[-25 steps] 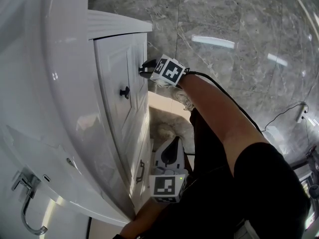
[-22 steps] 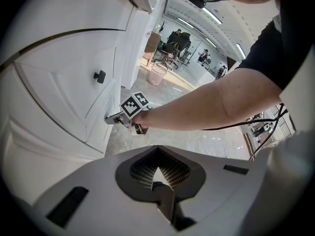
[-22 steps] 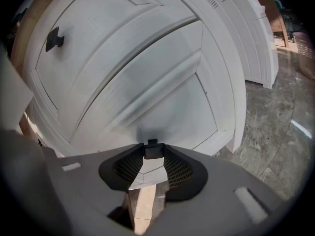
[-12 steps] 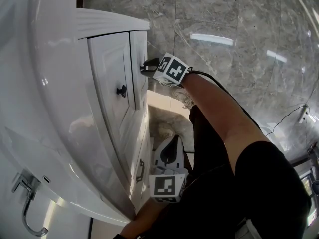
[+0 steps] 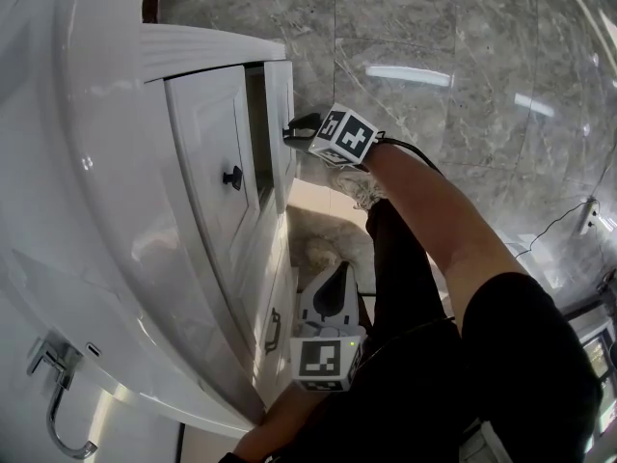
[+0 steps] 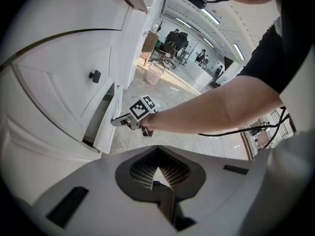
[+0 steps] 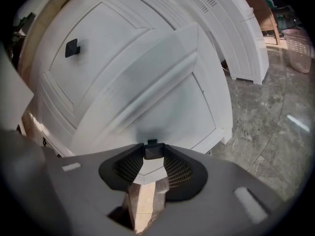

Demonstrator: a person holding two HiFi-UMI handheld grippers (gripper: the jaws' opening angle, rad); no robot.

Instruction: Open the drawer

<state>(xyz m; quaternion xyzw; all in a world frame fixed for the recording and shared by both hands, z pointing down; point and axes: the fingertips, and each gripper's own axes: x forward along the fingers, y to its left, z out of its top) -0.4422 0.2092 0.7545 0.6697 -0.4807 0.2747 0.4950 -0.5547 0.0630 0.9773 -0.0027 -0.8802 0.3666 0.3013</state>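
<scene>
Drawer (image 5: pixel 281 114) sits upper centre of the head view, at the top right of the white cabinet (image 5: pixel 207 258). Its front stands off the cabinet face, with a dark gap (image 5: pixel 256 114) along its left edge. Right hand-held gripper (image 5: pixel 294 131) is clenched on the drawer's black knob (image 7: pixel 153 150), both pads touching it. Cabinet top lip (image 5: pixel 212 44) overhangs just above the drawer's top edge. Right of the front is open grey marble floor (image 5: pixel 463 85). The person's arm (image 5: pixel 434 220) runs down to the lower right. Left hand-held gripper (image 5: pixel 335 287) is lower centre, jaws together and empty, near the lower fronts but apart from them.

Counts:
- 2 hand-held grippers, each with 1 marker cube (image 5: pixel 347 135).
- 2 black knobs: one gripped, second knob (image 5: pixel 232 177) on the neighbouring front.
- 1 bar handle (image 5: pixel 272 333), lower down.
- 1 faucet (image 5: pixel 53 398), lower left beside the basin rim (image 5: pixel 96 210).
</scene>
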